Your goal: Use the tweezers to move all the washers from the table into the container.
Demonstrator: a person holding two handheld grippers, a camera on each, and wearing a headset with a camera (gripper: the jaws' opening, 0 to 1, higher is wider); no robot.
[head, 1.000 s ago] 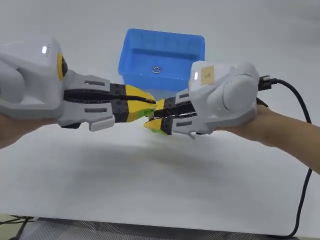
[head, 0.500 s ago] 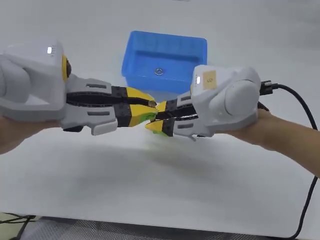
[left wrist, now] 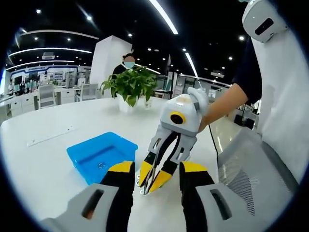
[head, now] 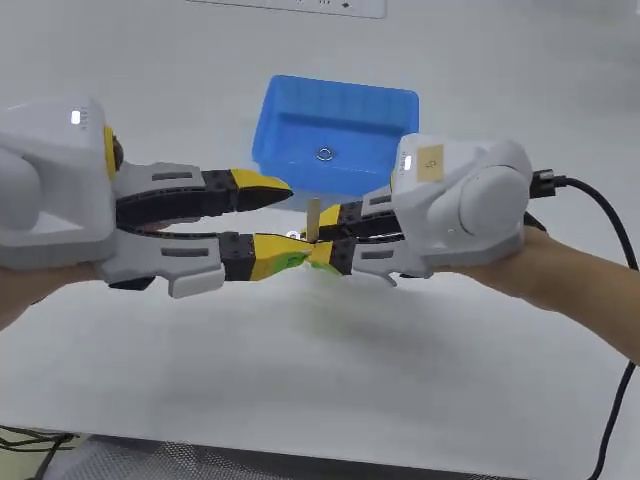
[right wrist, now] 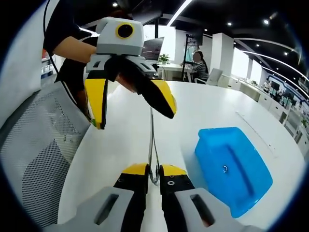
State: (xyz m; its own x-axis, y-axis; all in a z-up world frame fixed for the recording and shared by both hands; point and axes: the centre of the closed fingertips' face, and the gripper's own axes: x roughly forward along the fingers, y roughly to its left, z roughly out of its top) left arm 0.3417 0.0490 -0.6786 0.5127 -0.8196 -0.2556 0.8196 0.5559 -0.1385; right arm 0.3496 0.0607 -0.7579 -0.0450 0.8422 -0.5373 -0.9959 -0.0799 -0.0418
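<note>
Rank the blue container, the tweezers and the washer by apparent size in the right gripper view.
1. blue container
2. tweezers: long but very thin, and nearer the camera
3. washer: a speck inside the container

I look across a broad white table [left wrist: 58, 125] that curves through an open-plan office. A potted plant [left wrist: 131, 87] stands on its far part, with a white column [left wrist: 108, 55] behind it. Long light strips [left wrist: 164, 17] and small spotlights [left wrist: 89, 18] cross the dark ceiling. A grey mesh chair [right wrist: 38, 140] sits just beside the table's edge. Further back I make out office chairs [left wrist: 46, 94].
</note>
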